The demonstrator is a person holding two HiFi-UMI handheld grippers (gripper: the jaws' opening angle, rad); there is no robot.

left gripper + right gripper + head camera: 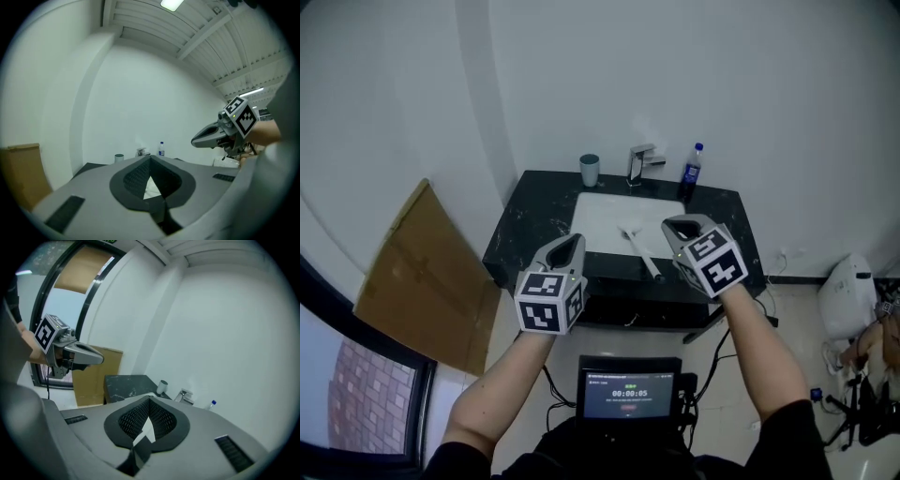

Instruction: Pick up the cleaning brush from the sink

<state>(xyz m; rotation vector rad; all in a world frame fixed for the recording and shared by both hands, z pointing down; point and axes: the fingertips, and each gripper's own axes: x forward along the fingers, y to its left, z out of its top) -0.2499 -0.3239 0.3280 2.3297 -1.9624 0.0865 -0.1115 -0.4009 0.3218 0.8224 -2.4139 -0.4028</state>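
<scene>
sink (602,212); l gripper (573,240), r gripper (672,226) outstretched

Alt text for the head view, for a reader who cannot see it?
The left gripper and right gripper, both shut and empty, are held out before a dark counter whose white sink holds a white cleaning brush. A cup, a faucet and a blue bottle stand along the counter's back edge.

We log 5 entries.
Sink (605,211): near corner hidden behind right gripper (675,226); in both gripper views only a sliver shows between the jaws.
Brush (639,251): head too small to tell bristles.
Bottle (691,172): label unreadable.
Screen (628,394): small print unreadable.
Window (366,398): cut by the left edge.
</scene>
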